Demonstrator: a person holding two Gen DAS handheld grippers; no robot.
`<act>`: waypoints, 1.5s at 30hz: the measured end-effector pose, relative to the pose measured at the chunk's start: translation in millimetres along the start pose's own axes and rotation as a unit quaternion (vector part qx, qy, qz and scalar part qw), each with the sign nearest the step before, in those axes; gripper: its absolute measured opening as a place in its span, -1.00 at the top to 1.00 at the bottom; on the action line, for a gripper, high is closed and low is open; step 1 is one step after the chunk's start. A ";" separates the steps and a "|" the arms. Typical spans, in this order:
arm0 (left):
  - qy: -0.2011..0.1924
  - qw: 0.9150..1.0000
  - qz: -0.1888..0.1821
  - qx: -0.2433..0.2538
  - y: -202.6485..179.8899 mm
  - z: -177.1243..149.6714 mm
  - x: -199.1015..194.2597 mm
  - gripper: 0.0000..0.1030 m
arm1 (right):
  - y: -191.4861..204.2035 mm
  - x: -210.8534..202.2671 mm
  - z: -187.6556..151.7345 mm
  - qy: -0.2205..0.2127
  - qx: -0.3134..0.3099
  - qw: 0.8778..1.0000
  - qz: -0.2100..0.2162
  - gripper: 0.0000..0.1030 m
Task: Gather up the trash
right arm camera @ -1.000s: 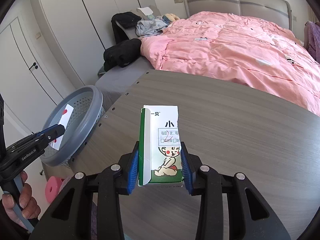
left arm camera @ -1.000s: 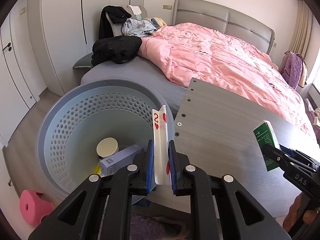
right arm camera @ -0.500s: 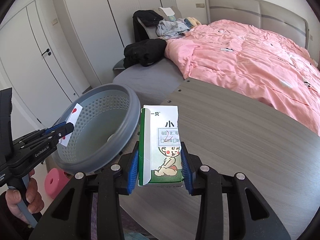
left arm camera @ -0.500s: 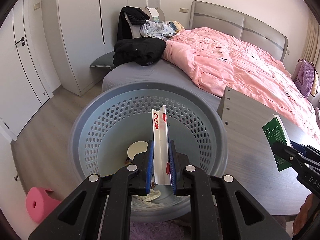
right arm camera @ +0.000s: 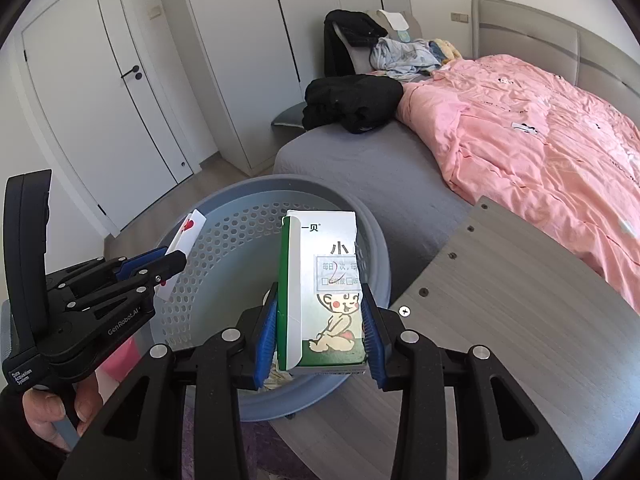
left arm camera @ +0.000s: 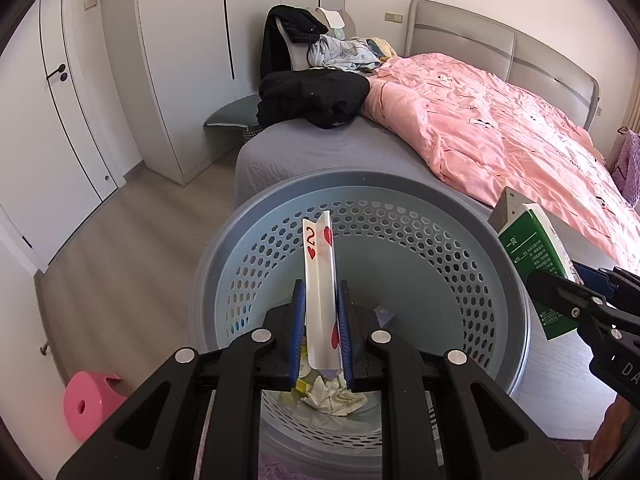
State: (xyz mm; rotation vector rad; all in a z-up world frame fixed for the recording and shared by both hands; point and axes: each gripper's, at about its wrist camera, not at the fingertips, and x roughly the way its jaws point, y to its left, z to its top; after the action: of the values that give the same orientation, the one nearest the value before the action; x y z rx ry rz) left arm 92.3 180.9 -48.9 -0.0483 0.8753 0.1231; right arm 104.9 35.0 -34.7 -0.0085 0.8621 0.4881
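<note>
My left gripper (left arm camera: 322,322) is shut on a bent two-of-hearts playing card (left arm camera: 319,280), held upright over the mouth of the grey-blue perforated basket (left arm camera: 420,216). Crumpled paper (left arm camera: 334,396) lies at the basket's bottom. In the right wrist view my right gripper (right arm camera: 320,330) is shut on a green-and-white carton (right arm camera: 324,280) with a cartoon child, over the basket's (right arm camera: 248,196) right half. The left gripper (right arm camera: 168,266) with the card (right arm camera: 186,232) shows there at the left; the carton (left arm camera: 536,256) shows at the right in the left wrist view.
A grey wooden table (right arm camera: 520,320) juts in beside the basket on the right. Behind stands a bed with a pink duvet (left arm camera: 520,128) and black clothes (left arm camera: 312,96). A pink stool (left arm camera: 90,404) sits on the wood floor at the left. White wardrobe doors (right arm camera: 120,80) line the wall.
Both grippers have swung left from over the table to above the basket, each keeping its grip. The basket now fills the middle of both views.
</note>
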 end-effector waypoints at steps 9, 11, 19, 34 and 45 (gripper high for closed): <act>-0.006 1.000 0.007 -0.015 11.5 4.3 -1.8 0.07 | 16.3 11.9 11.3 -0.004 -0.015 1.000 0.002 0.07; -0.016 1.000 0.015 -0.019 13.5 3.8 -4.9 -0.27 | 17.6 9.9 11.3 -0.009 -0.016 1.000 0.000 -0.08; -0.016 0.999 0.024 -0.019 16.1 2.6 -8.4 -0.32 | 19.1 7.9 9.5 -0.010 -0.017 1.000 -0.008 -0.22; -0.019 0.999 0.034 -0.023 20.1 -0.8 -18.1 -0.52 | 15.6 3.2 4.8 -0.017 -0.013 1.000 -0.010 -0.36; -0.019 0.999 0.045 -0.025 20.7 -1.6 -23.0 -0.59 | 14.1 -3.3 1.0 -0.024 -0.010 1.000 -0.011 -0.45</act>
State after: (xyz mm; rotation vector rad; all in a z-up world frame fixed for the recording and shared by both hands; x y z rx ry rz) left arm 73.9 199.3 -32.1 -0.0525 0.8358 0.2289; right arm 97.9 46.4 -29.1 -0.0245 0.8101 0.4752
